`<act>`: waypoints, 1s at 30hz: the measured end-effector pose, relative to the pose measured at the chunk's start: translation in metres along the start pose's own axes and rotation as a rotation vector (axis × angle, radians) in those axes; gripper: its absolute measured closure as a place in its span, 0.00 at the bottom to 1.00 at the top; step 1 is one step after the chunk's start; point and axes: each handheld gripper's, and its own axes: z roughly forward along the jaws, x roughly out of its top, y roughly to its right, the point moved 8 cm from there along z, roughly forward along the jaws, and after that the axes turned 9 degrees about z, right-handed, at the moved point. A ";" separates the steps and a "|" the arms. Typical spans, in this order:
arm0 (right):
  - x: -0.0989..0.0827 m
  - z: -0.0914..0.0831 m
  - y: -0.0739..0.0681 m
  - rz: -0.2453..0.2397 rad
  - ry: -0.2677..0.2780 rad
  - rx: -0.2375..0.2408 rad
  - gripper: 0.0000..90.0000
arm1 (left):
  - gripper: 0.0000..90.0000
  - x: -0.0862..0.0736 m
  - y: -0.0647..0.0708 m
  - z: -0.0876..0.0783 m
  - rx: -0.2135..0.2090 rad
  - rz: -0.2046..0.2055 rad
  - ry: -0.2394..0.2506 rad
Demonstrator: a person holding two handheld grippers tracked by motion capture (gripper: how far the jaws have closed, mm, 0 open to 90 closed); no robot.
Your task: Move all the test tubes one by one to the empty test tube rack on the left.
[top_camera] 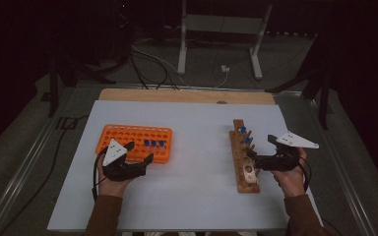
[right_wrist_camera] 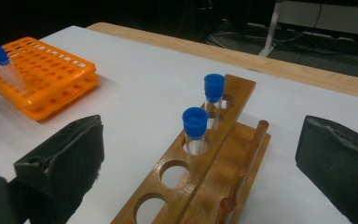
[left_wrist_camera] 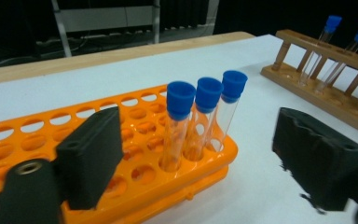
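Left gripper [top_camera: 138, 153] level at orange rack [top_camera: 134, 142] (jaws wide); right gripper [top_camera: 256, 161] faces wooden rack [top_camera: 241, 164].

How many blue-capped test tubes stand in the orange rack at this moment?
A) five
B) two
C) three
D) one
C: three blue-capped tubes stand side by side at one end of the orange rack, as the left gripper view shows; the other two capped tubes sit in the wooden rack.
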 end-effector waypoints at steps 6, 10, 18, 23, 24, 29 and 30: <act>-0.001 0.008 0.000 -0.019 -0.010 -0.002 0.01 | 0.02 0.001 -0.002 0.001 0.027 -0.010 -0.002; -0.003 0.014 -0.001 -0.044 -0.030 -0.002 0.04 | 0.02 0.001 -0.004 0.001 0.037 -0.020 0.001; -0.011 0.030 -0.004 -0.087 -0.094 0.004 0.24 | 0.02 -0.001 -0.005 0.003 0.055 -0.022 -0.001; -0.017 0.042 -0.002 -0.128 -0.137 -0.015 0.60 | 0.02 -0.002 -0.006 0.004 0.066 -0.020 -0.007; -0.017 0.044 0.000 -0.130 -0.141 -0.023 0.66 | 0.02 -0.003 -0.006 0.004 0.069 -0.019 -0.009; -0.015 0.048 0.005 -0.101 -0.121 -0.030 0.80 | 0.02 -0.004 -0.006 0.004 0.072 -0.014 -0.016; -0.015 0.049 0.005 -0.102 -0.126 -0.038 0.83 | 0.02 -0.004 -0.006 0.004 0.074 -0.012 -0.017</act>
